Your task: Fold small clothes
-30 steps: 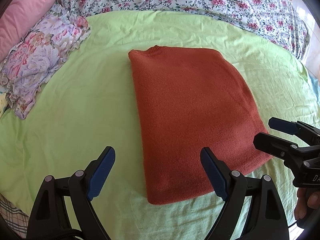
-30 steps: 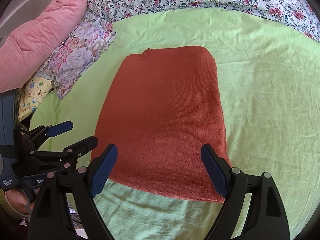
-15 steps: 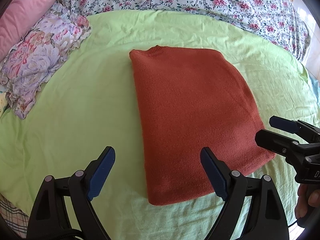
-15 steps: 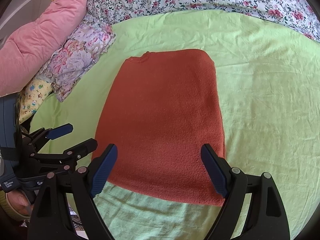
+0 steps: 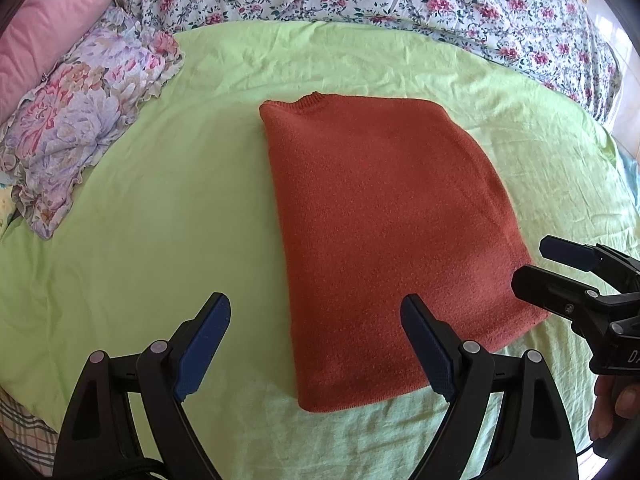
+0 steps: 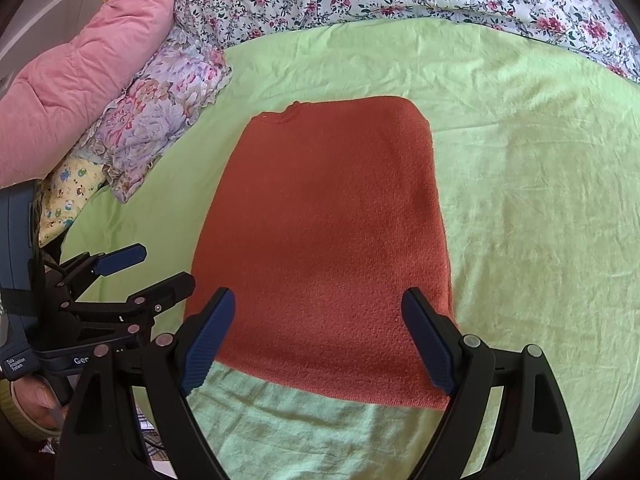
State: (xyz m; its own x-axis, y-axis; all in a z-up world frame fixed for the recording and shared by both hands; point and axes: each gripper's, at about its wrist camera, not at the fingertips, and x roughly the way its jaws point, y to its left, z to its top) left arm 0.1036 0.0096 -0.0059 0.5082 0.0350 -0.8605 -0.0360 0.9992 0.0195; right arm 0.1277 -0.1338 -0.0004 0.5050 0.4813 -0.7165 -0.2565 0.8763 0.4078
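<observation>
The rust knit sweater (image 5: 384,240), laid folded at frame centre on the green bedsheet (image 5: 160,220), is judged soft, light and limp, best pinched at its lower hem corners by the left claw (image 5: 316,344) and right claw (image 6: 318,340), both spread wide and empty

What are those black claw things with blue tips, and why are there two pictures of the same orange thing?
They are grabbers that a person holds, one in each hand, and each carries a small camera looking out along its two fingers. One picture comes from the left gripper, the other from the right gripper; each picture also catches the other grabber at its edge. Both are open and hold nothing. The orange thing is a sweater, already folded into a long rectangle, lying flat on a green sheet on a bed. Behind it are a flowery blanket, a frilly pillow and a pink quilt.
</observation>
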